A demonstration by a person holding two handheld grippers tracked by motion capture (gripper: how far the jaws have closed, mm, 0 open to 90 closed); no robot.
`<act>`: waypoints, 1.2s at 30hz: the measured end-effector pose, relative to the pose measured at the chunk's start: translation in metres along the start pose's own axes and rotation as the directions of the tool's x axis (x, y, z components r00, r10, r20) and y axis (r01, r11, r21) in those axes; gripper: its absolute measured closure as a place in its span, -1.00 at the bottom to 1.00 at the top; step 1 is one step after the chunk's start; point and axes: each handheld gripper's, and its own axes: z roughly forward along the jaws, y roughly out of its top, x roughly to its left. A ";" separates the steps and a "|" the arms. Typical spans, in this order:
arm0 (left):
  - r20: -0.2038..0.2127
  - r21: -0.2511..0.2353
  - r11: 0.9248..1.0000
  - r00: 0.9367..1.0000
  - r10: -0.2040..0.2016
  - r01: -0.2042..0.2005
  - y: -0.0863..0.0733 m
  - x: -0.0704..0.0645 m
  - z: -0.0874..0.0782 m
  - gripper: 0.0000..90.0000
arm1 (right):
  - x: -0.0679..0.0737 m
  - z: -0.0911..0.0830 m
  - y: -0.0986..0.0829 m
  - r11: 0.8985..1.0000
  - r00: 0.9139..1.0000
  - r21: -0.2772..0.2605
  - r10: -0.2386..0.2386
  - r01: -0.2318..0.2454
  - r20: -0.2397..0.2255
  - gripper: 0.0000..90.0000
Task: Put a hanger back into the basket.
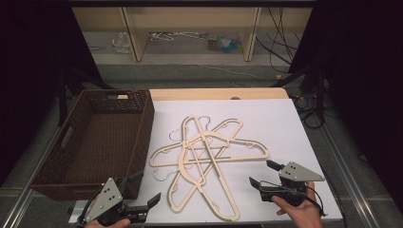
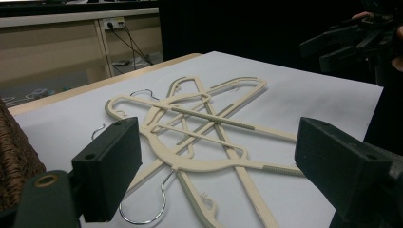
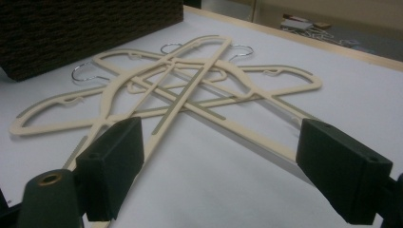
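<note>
hangers piled mid-table, both our grippers gaping and empty

the hangers (image 1: 205,159) lie crossed in a loose heap on the white table (image 1: 280,123), metal hooks poking out, just right of the basket (image 1: 90,142). our left gripper (image 1: 139,191) hovers near the heap's near-left edge, jaws spread wide, holding nothing. our right gripper (image 1: 262,173) sits off the heap's near-right side, jaws likewise apart, clear of the hangers.

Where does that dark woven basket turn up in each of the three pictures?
High view: the basket sits left of the white table, beside the pile of hangers.
Left gripper view: a sliver of it at the left edge.
Right gripper view: its wall at top left.
Shared landmark: the hangers.
</note>
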 end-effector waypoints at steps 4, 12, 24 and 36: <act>0.000 0.002 1.000 1.000 -0.001 0.001 0.000 0.000 0.000 -0.66 | 0.001 0.000 0.000 0.999 1.000 0.032 -0.008 0.008 0.011 -0.62; 0.002 -0.009 1.000 1.000 -0.030 0.030 -0.001 -0.002 0.001 -0.66 | 0.014 0.007 0.009 0.994 1.000 0.103 -0.022 0.024 -0.021 -0.65; -0.004 0.012 1.000 1.000 0.001 0.000 -0.001 0.000 0.001 -0.65 | 0.033 0.051 0.023 0.934 0.995 0.347 -0.063 0.088 -0.083 -0.29; -0.004 0.012 1.000 1.000 -0.005 0.005 -0.001 -0.001 0.001 -0.65 | 0.042 0.116 0.028 0.858 0.995 0.508 -0.024 0.071 -0.100 0.05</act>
